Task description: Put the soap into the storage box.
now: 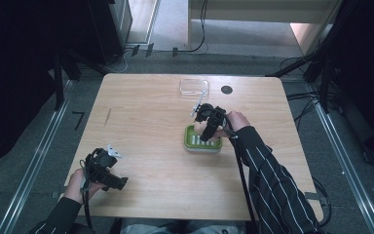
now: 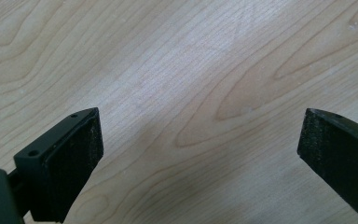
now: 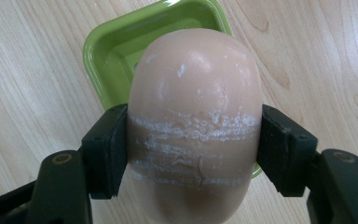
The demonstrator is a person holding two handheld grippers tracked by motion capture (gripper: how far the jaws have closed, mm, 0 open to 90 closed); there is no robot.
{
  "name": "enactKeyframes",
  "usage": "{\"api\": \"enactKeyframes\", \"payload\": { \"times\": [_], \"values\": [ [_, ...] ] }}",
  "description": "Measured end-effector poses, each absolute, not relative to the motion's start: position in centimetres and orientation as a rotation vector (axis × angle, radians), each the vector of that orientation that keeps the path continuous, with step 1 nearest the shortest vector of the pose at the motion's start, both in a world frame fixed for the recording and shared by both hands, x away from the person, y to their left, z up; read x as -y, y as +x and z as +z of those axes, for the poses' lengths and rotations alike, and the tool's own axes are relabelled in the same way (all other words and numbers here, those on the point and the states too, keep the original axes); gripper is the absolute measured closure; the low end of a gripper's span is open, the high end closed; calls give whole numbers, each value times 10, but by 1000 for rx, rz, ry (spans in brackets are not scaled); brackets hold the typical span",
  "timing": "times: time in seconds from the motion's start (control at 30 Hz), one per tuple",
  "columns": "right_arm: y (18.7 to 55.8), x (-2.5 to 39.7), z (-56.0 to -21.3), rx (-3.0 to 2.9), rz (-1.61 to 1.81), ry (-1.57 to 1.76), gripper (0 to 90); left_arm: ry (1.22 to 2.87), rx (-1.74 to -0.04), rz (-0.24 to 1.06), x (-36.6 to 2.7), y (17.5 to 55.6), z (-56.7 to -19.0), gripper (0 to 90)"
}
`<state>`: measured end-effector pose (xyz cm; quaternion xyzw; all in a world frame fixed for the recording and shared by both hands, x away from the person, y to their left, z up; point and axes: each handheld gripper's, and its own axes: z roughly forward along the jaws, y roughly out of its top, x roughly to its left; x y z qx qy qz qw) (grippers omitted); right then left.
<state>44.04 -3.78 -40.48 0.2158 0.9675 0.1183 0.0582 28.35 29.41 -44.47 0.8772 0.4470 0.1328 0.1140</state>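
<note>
Soap bar, pale pink and scuffed white, was clamped across its middle by the right gripper, jaws pressed on both sides. It hung just above the green soap dish on the wooden table. Left gripper sat near the table's front left, jaws wide apart, holding nothing. Clear lid lay at the far edge.

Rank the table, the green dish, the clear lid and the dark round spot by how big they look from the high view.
1. Table
2. Green dish, partly hidden by the right tool
3. Clear lid, close to the dish in size, so unsure
4. Dark round spot
</note>
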Motion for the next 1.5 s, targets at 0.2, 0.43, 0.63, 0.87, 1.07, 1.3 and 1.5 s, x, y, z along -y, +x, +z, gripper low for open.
{"api": "enactKeyframes", "payload": {
  "times": [0.2,0.43,0.63,0.87,1.07,1.3,1.5],
  "values": [
    [442,36,-410,-2940,354,628,334,2573,-1308,391,-294,284,-445,6],
    [442,31,-412,-2948,348,599,334,2570,-1312,392,-294,284,-445,5],
    [442,30,-414,-2954,344,579,334,2570,-1312,393,-294,284,-445,5],
    [443,32,-418,-2959,352,552,334,2574,-1309,394,-293,284,-445,6],
    [446,29,-424,-2965,337,536,334,2572,-1308,393,-293,285,-445,6],
    [447,26,-431,-2973,323,514,333,2571,-1308,384,-294,285,-445,6],
    [447,25,-435,-2959,314,480,333,2572,-1305,387,-294,285,-445,6]
  ]
}}
